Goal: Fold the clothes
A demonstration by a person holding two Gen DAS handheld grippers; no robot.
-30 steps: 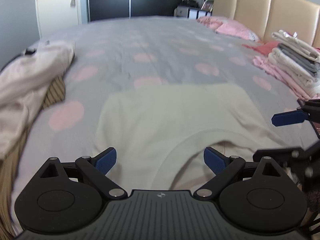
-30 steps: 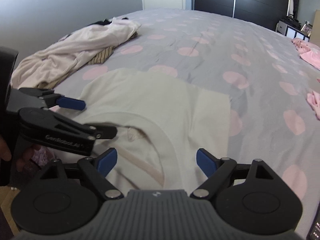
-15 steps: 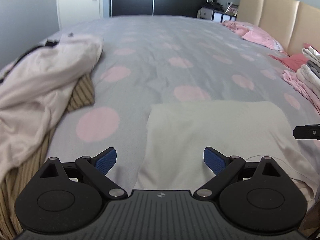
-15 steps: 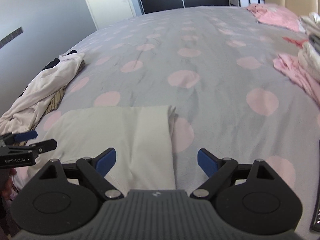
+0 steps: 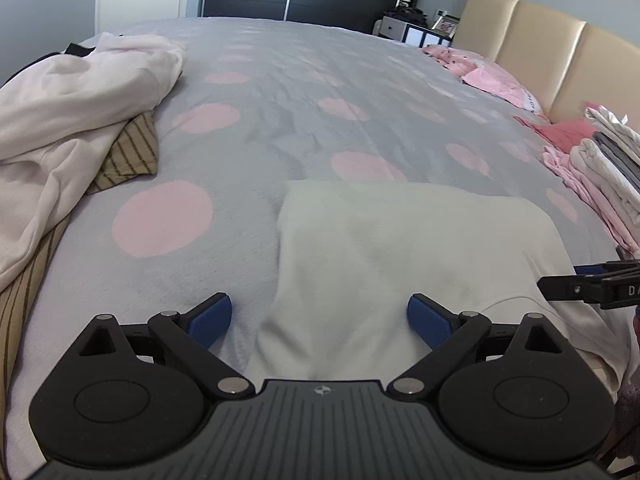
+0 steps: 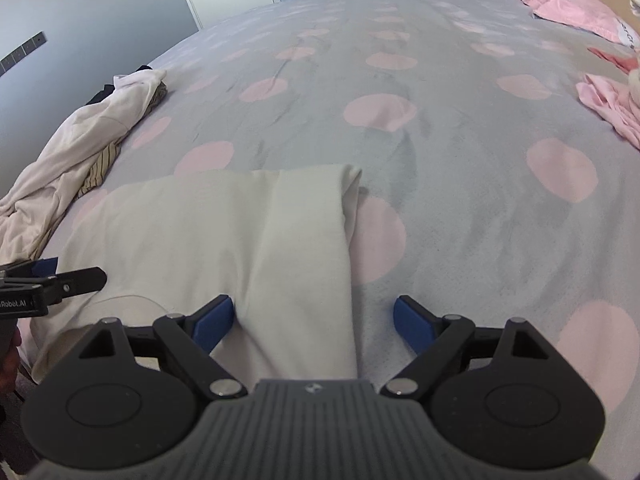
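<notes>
A cream garment lies partly folded and flat at the near edge of the grey bedspread with pink dots. My left gripper stands open over its left edge, nothing between the blue pads. In the right wrist view the same cream garment shows its folded right edge. My right gripper is open above that edge, the fabric passing under the gap without being pinched. Each gripper's fingers poke into the other view from the side.
A heap of unfolded clothes, a pale pink garment over a striped one, lies at the left. A stack of folded laundry and pink items sit at the right by the beige headboard. Dark wardrobes stand behind the bed.
Both grippers have moved apart from the garment's collar area: the left to its left edge, the right to its right edge. Both stay open.
</notes>
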